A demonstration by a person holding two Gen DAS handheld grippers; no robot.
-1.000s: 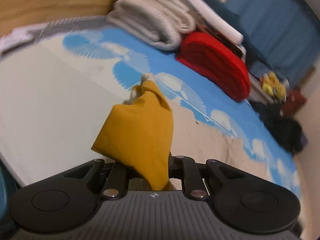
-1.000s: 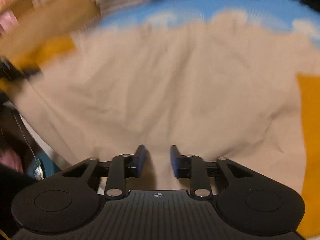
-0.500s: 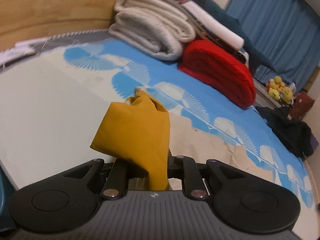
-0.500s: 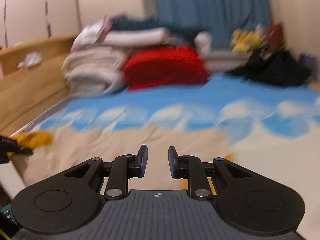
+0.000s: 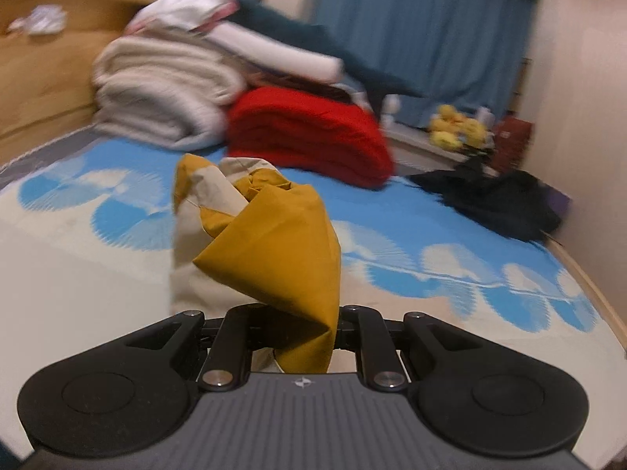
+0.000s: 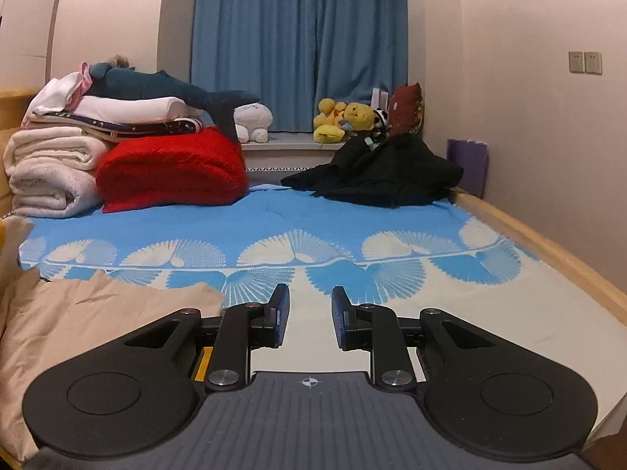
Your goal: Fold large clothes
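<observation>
My left gripper [image 5: 292, 313] is shut on a bunched corner of a large mustard-yellow and beige cloth [image 5: 282, 250], which stands up in front of the camera and hides the fingertips. The cloth hangs a little above the bed, with its beige lining [image 5: 211, 196] trailing down to the left. In the right wrist view, the rest of the beige cloth [image 6: 78, 313] lies crumpled on the bed at the lower left. My right gripper [image 6: 310, 305] is held over the sheet beside it, open, with nothing between its blue pads.
The bed has a blue and white fan-pattern sheet [image 6: 313, 215]. Folded white blankets [image 6: 47, 168] and a red blanket [image 6: 172, 168] are stacked at the far left. A black clothes heap [image 6: 384, 172] lies far right, by a wooden bed rail [image 6: 548, 243]. Plush toys [image 6: 345, 117] sit before the blue curtain.
The left gripper has swung across the bed and risen slightly, pulling up more beige cloth. The right wrist view has tilted up from the beige cloth to look across the bed toward the window.
</observation>
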